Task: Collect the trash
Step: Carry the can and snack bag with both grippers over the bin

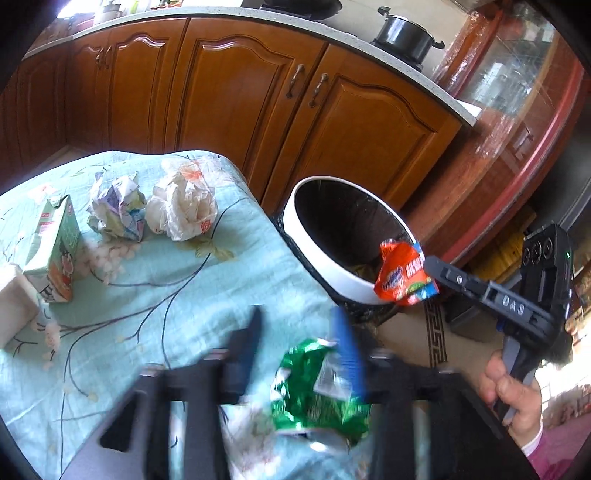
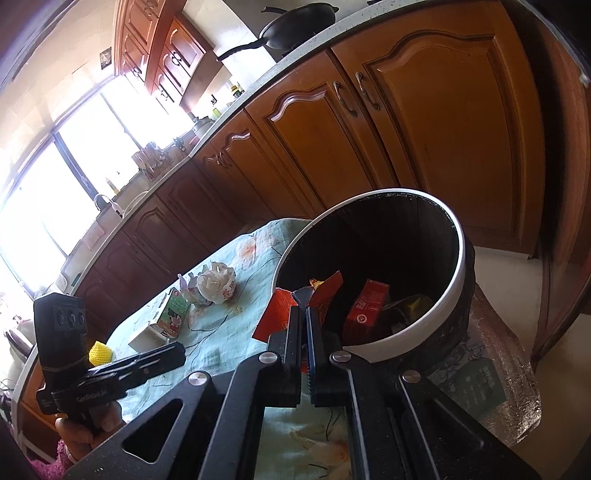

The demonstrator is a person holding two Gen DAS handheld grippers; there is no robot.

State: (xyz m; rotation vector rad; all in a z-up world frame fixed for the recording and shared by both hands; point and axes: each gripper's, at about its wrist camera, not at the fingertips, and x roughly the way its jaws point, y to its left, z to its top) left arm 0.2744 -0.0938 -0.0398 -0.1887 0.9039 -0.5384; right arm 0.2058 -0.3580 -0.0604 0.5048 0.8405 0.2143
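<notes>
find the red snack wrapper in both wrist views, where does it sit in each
Left wrist: red snack wrapper right of centre, pinched at the right gripper tip, at the bin's near rim.
Right wrist: wrapper at centre, clamped in shut jaws before the bin.
Shared landmark: white-rimmed trash bin.

Wooden cabinets [image 1: 229, 92] fill the back, under a pale counter [image 1: 369, 38]. A black pot [image 1: 406, 35] with a lid sits on the counter at one o'clock in the left view. In the right view a black pan [image 2: 295, 26] rests on the counter at twelve, a bright window [image 2: 55, 177] fills nine to ten, with a tap [image 2: 101, 199] below it. A floral cloth [image 1: 147, 295] covers the table. A glass cabinet [image 1: 517, 92] stands at two o'clock in the left view.
</notes>
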